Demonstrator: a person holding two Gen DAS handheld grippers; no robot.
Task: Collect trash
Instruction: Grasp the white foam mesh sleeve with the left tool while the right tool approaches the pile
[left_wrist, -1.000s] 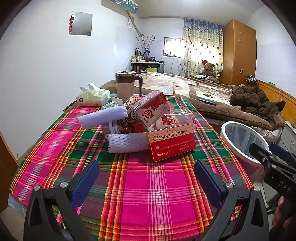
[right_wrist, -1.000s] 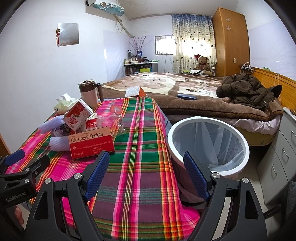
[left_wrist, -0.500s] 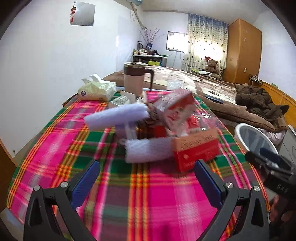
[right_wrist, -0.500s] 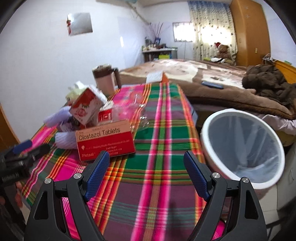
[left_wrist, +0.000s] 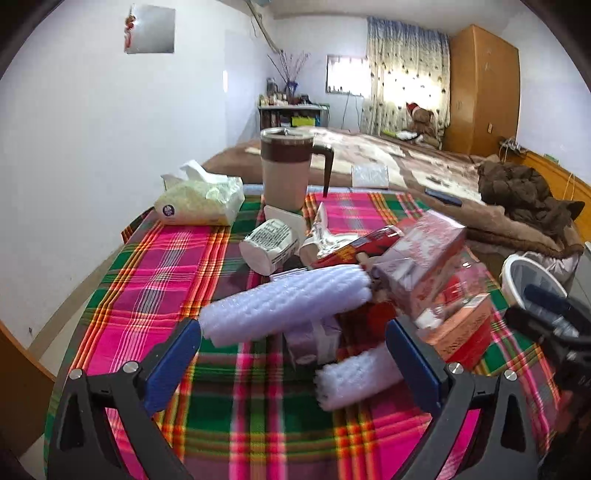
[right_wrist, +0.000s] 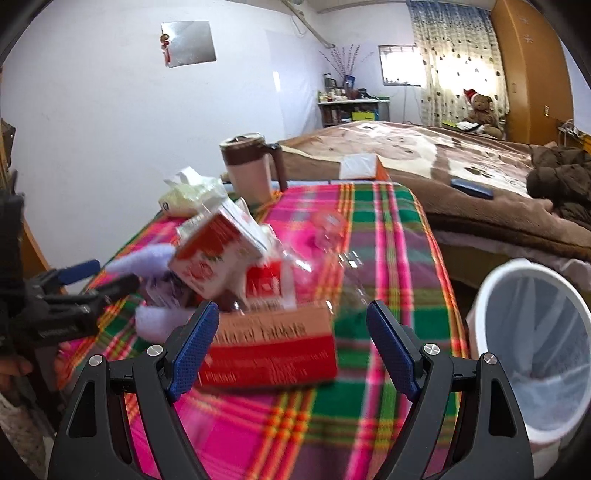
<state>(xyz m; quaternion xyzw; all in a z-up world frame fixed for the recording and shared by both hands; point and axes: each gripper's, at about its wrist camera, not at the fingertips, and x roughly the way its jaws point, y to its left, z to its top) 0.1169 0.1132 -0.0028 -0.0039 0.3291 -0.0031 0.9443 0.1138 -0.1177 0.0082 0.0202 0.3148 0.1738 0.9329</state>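
A heap of trash lies on the plaid table (left_wrist: 155, 280): two white foam sleeves (left_wrist: 284, 302), a red tablet box (right_wrist: 269, 343), a red-and-white carton (right_wrist: 210, 254), a small white cup (left_wrist: 267, 245) and clear plastic wrap (right_wrist: 328, 236). My left gripper (left_wrist: 293, 354) is open, its blue pads either side of the lower foam sleeve (left_wrist: 354, 373) without touching it. My right gripper (right_wrist: 293, 347) is open, straddling the red tablet box from the front. A white bin (right_wrist: 532, 339) with a clear liner stands off the table's right edge.
A lidded mug (left_wrist: 286, 168) and a tissue pack (left_wrist: 201, 197) stand at the table's far end. Beyond lies a bed with a brown blanket (right_wrist: 424, 147), a phone (right_wrist: 471, 188) and a dark jacket (left_wrist: 524, 195). A white wall runs along the left.
Both grippers have moved forward toward the trash heap, which now looms much larger. The left one has closed in on the foam sleeves, the right one on the red tablet box. Both stay open.
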